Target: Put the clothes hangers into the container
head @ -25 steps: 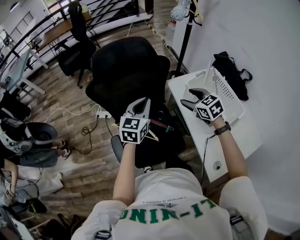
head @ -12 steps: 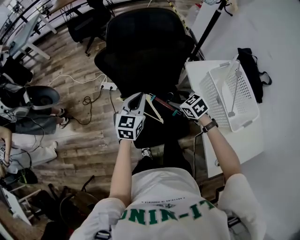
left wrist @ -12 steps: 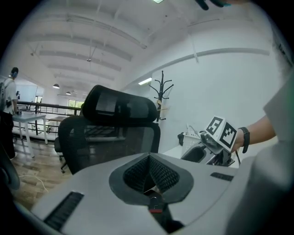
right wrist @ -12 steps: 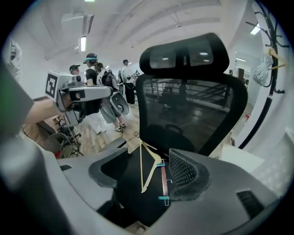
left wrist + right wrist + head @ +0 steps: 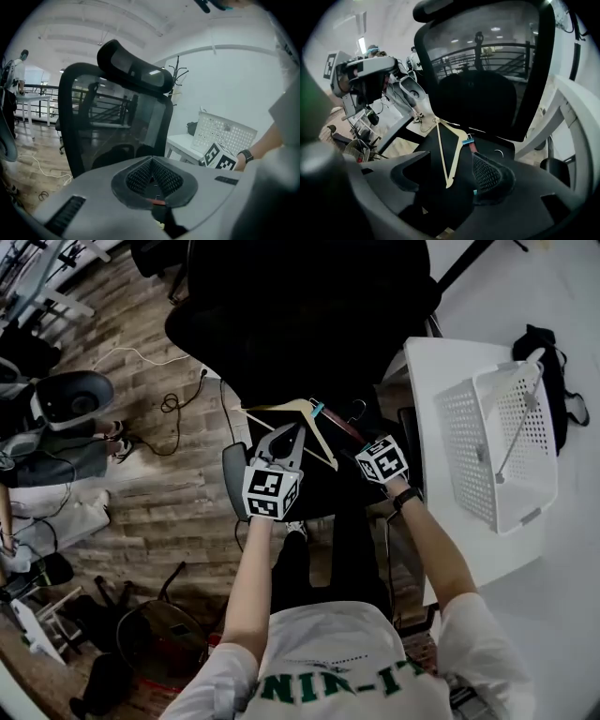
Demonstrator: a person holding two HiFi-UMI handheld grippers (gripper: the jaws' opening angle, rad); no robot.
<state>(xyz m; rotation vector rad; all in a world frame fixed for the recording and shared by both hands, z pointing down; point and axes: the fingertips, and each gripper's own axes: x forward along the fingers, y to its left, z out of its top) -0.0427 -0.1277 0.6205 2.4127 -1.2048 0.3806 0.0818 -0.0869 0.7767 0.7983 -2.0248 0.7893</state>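
Two hangers lie on the black chair seat: a pale wooden hanger (image 5: pixel 314 423) (image 5: pixel 450 154) and a dark red hanger (image 5: pixel 339 423) (image 5: pixel 471 143) with teal clips. My right gripper (image 5: pixel 367 451) (image 5: pixel 450 176) hovers just over them, jaws open, with the pale hanger showing in the gap below. My left gripper (image 5: pixel 292 435) (image 5: pixel 154 187) is shut and empty, its tip close to the pale hanger's left arm. The white perforated basket (image 5: pixel 459 446) (image 5: pixel 225 133) stands on the white table (image 5: pixel 450 549) to the right, with a light hanger (image 5: pixel 516 437) inside.
The black office chair (image 5: pixel 300 315) has a tall mesh back behind the seat. A black bag (image 5: pixel 553 352) lies beyond the basket. Cables (image 5: pixel 173 404) trail over the wooden floor on the left, near another chair (image 5: pixel 70 399).
Both grippers have come down towards the chair seat. The right one has moved left from beside the basket to over the hangers. The view has shifted, so the chair now fills the top.
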